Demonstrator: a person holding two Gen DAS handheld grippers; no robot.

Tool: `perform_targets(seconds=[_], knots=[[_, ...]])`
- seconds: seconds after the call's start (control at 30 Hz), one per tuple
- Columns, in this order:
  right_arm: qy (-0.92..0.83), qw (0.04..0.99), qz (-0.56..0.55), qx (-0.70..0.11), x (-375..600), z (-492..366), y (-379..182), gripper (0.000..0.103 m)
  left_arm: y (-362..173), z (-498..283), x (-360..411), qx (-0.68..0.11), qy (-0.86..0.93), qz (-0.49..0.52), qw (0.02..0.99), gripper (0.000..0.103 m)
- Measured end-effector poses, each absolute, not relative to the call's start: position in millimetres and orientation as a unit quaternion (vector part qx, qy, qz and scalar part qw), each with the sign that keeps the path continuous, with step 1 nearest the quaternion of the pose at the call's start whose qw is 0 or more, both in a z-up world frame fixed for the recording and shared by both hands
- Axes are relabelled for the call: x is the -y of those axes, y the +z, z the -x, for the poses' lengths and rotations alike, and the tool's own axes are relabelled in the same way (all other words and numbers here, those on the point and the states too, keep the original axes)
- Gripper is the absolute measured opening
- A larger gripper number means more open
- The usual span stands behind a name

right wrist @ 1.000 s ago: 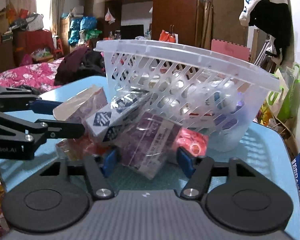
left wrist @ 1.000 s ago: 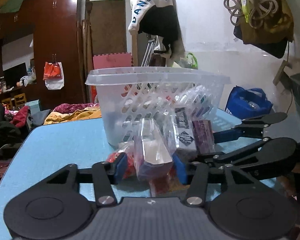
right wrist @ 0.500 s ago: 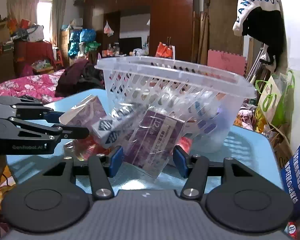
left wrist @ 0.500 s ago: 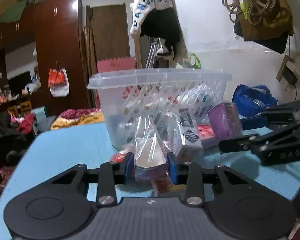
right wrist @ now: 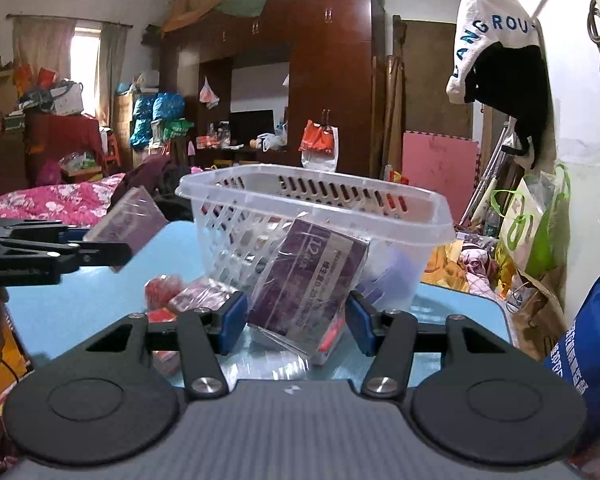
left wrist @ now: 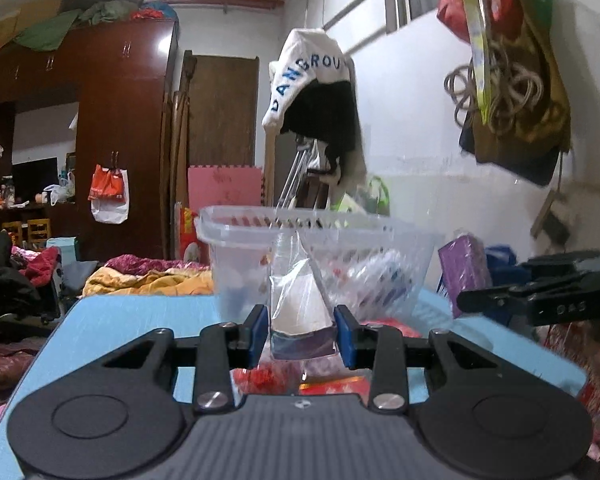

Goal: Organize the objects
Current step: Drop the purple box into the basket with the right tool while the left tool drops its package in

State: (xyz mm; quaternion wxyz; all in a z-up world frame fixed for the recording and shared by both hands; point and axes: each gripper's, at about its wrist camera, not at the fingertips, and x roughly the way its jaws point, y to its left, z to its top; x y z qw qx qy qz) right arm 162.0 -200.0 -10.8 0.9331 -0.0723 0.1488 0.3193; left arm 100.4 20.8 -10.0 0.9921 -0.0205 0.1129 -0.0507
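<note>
A cellophane-wrapped purple box [left wrist: 303, 322] was clamped between the left gripper [left wrist: 302, 334] pads; another such box [right wrist: 305, 297] (tilted) was pinched in the right gripper [right wrist: 296, 322], before the clear plastic basket [right wrist: 320, 200].

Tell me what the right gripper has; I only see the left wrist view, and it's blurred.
Observer: The right gripper is shut on a purple box in clear wrap, with 12 printed on its face.
Operator: Is it over the basket?
Observer: No, it is outside, in front of the basket's near wall.
Operator: Anything left on the table?
Observer: A red packet and a pink packet lie left of the basket's foot.
</note>
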Motion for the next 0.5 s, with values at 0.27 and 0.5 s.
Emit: perform_targets(seconds=[0.27, 0.5], knots=[[0.312, 0.940, 0.071, -0.118, 189.0, -188.6, 38.0, 0.057, 52.4, -127.7, -29.5, -0.085, -0.066, 0.045, 0.993, 0.040], [0.287, 0.939, 0.139, -0.132, 144.3, -253.3, 60.6, 0.057, 79.8, -228.3, -29.2, -0.163, -0.073, 0.064, 0.982, 0.040]])
